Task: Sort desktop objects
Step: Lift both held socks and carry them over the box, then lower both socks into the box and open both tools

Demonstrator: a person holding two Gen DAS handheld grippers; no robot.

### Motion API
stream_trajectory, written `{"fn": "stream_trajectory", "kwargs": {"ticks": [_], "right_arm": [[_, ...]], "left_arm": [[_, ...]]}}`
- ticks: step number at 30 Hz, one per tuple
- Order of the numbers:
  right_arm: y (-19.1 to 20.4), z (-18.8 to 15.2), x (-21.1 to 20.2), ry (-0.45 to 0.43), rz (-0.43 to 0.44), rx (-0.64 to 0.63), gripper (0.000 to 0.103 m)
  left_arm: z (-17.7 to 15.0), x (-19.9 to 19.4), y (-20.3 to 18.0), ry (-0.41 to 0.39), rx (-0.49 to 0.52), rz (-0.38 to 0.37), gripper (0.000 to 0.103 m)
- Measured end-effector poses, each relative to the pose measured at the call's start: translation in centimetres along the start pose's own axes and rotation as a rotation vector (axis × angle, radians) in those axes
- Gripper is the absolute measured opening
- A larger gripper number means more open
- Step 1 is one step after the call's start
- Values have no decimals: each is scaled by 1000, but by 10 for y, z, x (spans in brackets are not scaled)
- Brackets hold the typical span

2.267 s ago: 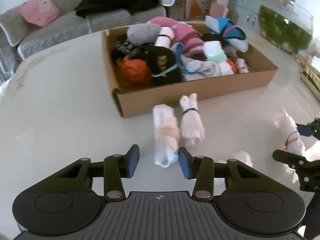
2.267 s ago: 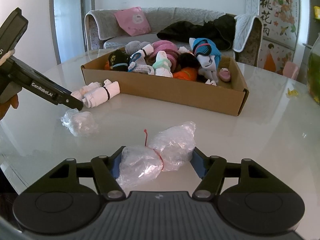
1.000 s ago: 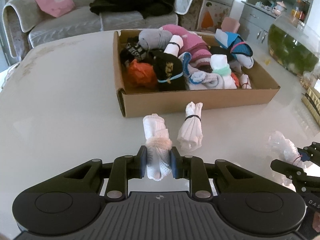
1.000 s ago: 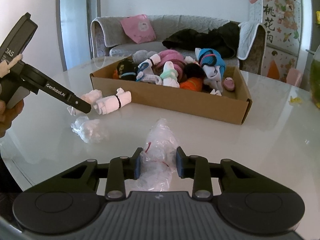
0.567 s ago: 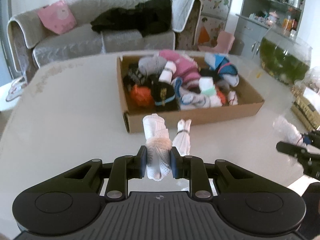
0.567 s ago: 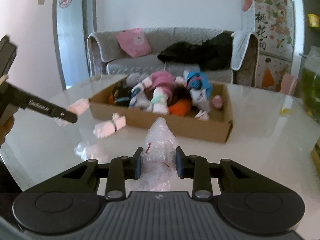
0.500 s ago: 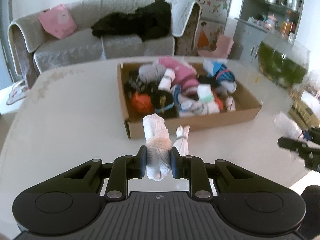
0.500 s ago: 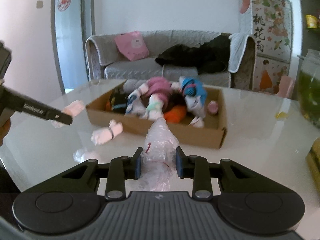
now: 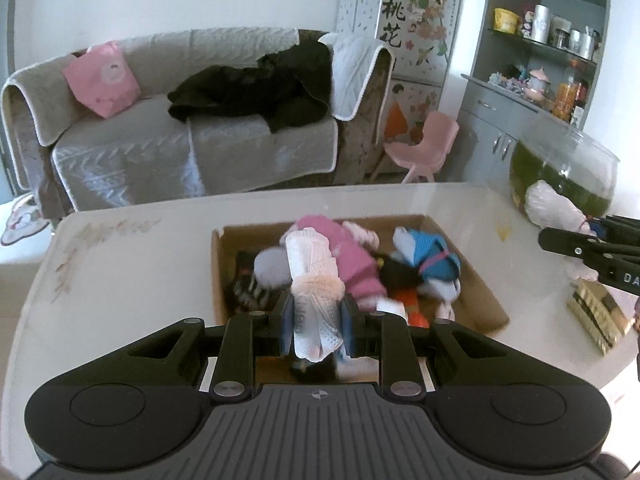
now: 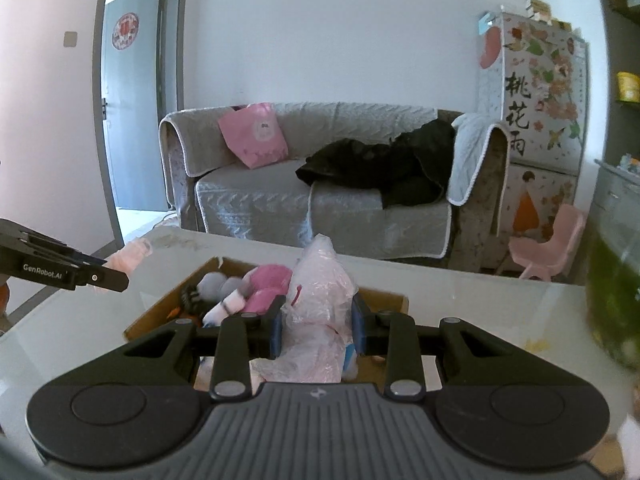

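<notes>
Living room: grey covered sofa at 12 o'clock behind a glossy white table, pink child's chair and a glass bowl of green water toward 2 o'clock.

Cardboard box sits on the table at centre, already heaped with bundled soft items in pink, blue, grey, black and orange.

Left gripper: jaws clamped on a white rolled cloth bundle tied with a pale band. Bundle is off the table and stands up between the pads, seen over the near half of the box.

Right gripper: jaws clamped on a crinkled clear plastic bag bundle with a red tie. In the left wrist view this gripper sits at 3 o'clock, bag raised in front of the bowl. In its own view the bag hangs ahead of the box's near edge.

Step in hand, as judged: carry phase; both items are lifted and headed for the box.

Next move calls for:
- bringing each bundle over open space in the box, past the near wall;
- lowering before release, since the pile is high and a roll may tumble out;
- keeping the two grippers apart over the box.

Whether the bag belongs in this box cannot be told.
</notes>
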State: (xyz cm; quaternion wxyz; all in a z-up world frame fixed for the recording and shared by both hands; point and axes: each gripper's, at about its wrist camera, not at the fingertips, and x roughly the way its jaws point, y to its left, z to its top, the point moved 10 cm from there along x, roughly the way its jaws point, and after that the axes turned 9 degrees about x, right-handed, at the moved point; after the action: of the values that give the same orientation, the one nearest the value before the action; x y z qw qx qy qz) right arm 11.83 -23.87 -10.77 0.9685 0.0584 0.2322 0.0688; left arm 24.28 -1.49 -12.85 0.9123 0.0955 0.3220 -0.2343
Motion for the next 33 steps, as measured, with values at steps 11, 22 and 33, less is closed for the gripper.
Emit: {"fn": "stream_trajectory", "kwargs": {"ticks": [11, 22, 33], "right_arm": [[-29, 0, 69, 111, -2, 21, 29], [-43, -21, 115, 233, -27, 22, 29], [-48, -26, 116, 239, -63, 16, 53]], "left_arm": [[12, 66, 10, 77, 18, 15, 30], [0, 113, 15, 144, 20, 2, 30], [-7, 122, 22, 154, 2, 36, 83]]}}
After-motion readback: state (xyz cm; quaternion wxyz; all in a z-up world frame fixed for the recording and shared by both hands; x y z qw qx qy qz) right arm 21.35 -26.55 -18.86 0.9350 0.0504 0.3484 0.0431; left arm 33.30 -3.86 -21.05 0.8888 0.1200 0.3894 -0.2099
